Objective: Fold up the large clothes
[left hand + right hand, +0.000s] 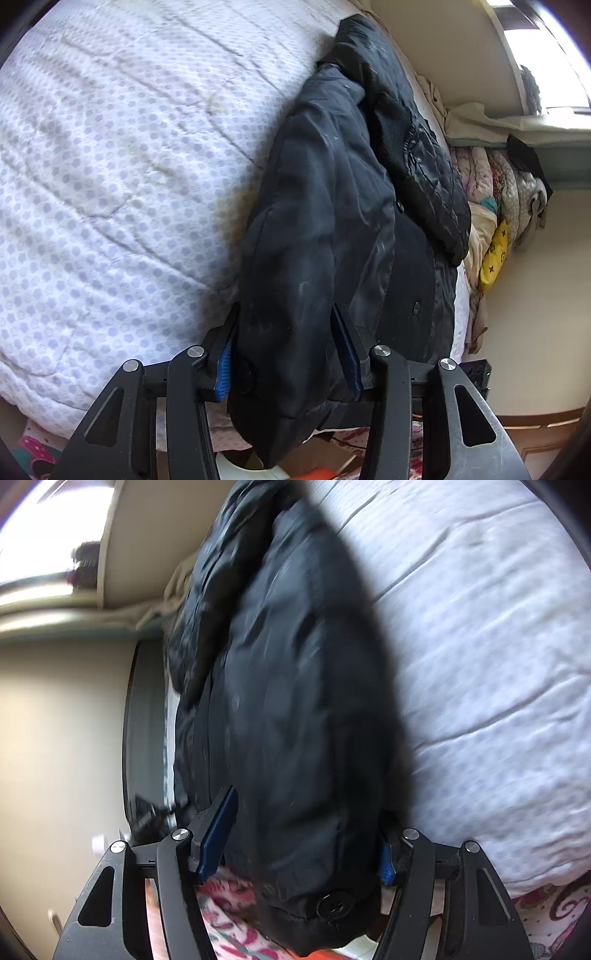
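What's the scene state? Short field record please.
garment: black jacket, partly folded, lying along the bed edge, near end hanging over it
surface: white dotted quilt
left gripper: jaws either side of a jacket fold; contact unclear
right gripper: same, straddling the near end
background: clothes pile by the wall

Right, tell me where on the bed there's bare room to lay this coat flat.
Free: the dotted white quilt, a wide bare stretch beside the black coat's long edge. Crowded: the wall side beyond the coat, where folded bedding and a yellow cushion are stacked. Both the left gripper and right gripper straddle the coat's hanging end.
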{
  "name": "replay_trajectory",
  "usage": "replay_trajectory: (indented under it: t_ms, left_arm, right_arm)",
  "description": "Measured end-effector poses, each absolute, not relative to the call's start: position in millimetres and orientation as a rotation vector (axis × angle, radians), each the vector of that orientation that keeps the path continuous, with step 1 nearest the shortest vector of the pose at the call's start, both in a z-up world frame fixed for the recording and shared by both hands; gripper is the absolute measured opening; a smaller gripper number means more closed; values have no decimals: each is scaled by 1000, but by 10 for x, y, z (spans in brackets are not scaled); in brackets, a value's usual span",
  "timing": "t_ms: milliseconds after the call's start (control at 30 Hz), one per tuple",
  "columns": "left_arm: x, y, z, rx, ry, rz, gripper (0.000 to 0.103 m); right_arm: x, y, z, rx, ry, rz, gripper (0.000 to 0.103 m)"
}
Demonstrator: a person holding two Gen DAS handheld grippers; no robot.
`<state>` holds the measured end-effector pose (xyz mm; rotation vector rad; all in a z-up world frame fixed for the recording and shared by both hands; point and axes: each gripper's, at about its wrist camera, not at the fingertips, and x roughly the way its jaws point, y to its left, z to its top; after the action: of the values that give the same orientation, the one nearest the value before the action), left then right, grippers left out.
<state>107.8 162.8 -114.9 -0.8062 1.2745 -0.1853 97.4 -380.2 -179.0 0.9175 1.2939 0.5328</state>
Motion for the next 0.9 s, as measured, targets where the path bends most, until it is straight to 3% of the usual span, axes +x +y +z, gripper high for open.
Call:
replay_trajectory:
  t_ms: [67,100,133,233,400,900]
  left_arm:
    - [1103,1552,-1143,-776,1284,-217,28]
    - [1111,1521,-1138,-763,1286,-230,26]
    - [1117,1488,-1119,-739,1281,-233,22]
    - [1100,1444,-1052,-710,1259,-255,17]
    - [981,1459,-883,-732,1207,-307,15]
    - [253,1448,-643,-810,1227,-407,15]
  right_arm:
    - [969,-3742,-1776,886,1305,560,62]
    - [970,-3720,-1770,867,1309,563,54]
    - [966,-3693,-1774,861,1313,564,39]
    - [977,-3704,-1826,884,1325,575,16]
    - [972,-3664,-1670,844,1281,613,11]
    - [525,-3928,-1277,900,1251,644,9]
